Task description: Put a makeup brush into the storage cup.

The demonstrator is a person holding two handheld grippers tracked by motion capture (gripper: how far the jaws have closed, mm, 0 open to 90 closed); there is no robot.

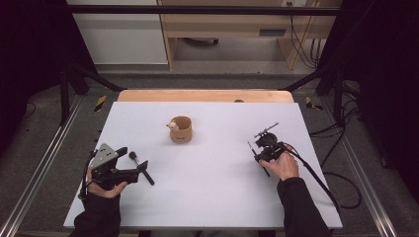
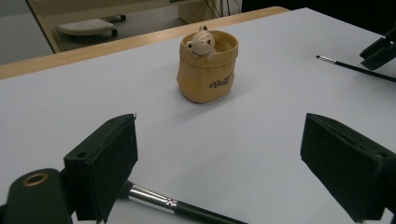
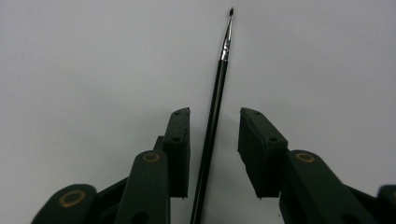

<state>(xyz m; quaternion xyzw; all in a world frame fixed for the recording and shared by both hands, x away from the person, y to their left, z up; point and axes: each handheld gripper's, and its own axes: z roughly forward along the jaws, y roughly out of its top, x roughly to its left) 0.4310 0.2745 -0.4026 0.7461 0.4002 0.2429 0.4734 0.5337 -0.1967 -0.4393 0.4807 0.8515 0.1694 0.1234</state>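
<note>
Brush [image 3: 215,98], thin, stiff and light, lay between your right gripper's [image 3: 214,122] parted jaws, its shaft close beside 1 pad, not pinched. It looked slippery and prone to roll; you'd best clamp mid-handle, below the metal collar. Your left gripper [image 2: 219,158] gaped, released.

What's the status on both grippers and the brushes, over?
Right gripper open, thin brush between jaws, ungripped. Left gripper open wide over thick brush. Bear cup mid-table, well apart.
</note>
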